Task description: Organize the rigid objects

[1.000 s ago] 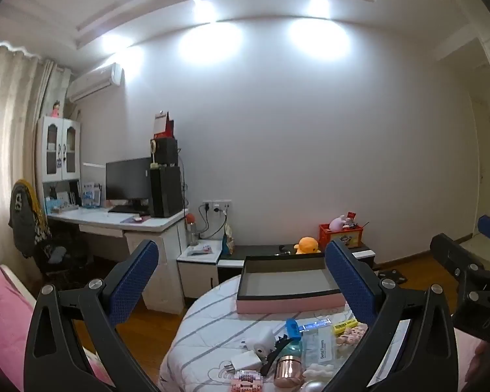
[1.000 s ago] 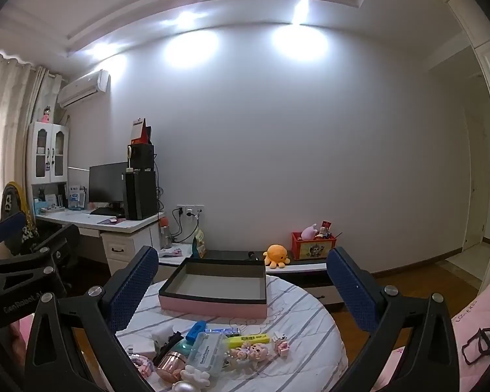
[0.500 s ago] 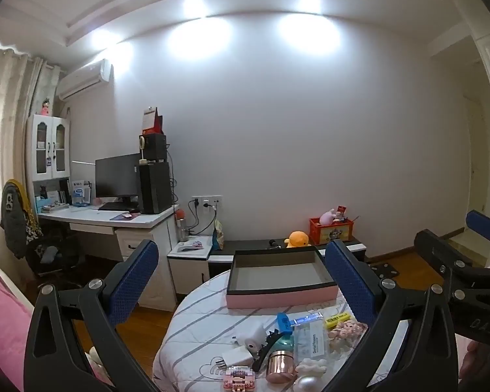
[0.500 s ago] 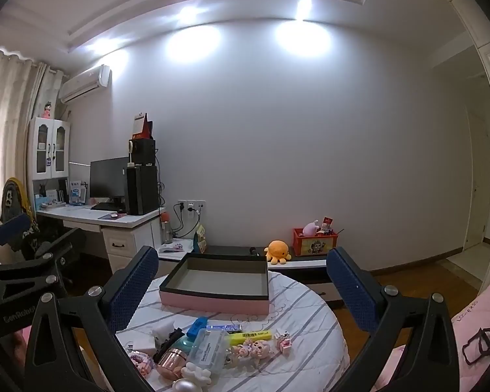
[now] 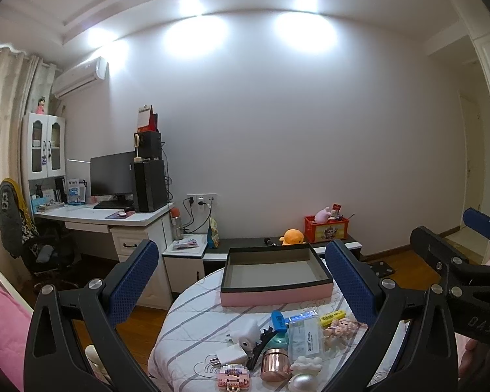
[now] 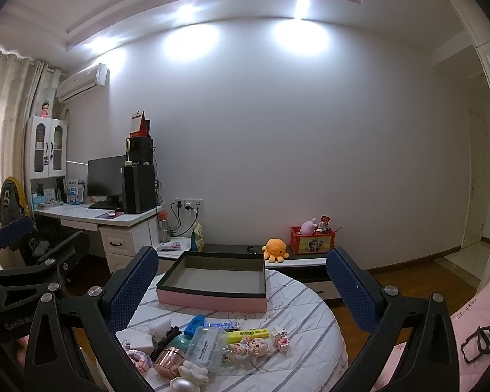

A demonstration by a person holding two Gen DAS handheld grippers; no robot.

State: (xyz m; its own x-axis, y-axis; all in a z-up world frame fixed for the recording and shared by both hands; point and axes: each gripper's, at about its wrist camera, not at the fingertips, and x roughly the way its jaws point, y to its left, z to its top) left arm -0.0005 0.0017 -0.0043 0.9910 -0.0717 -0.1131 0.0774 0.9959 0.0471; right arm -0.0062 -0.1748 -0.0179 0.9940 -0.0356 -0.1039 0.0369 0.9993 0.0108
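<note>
While tongs point(image 5: 238, 274) gape, box point(image 5: 274, 276) beyond

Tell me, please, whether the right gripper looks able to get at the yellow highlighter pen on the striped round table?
Probably yes: the right gripper is open and empty, and the yellow highlighter pen lies exposed, with nothing on top.

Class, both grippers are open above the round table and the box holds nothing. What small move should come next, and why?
Probably lower the right gripper toward the yellow highlighter. It lies at the near edge of the pile with bare cloth beside it, so it looks easy to pinch. The pink box behind it is open and holds nothing, and both grippers are open, high above the table.
</note>
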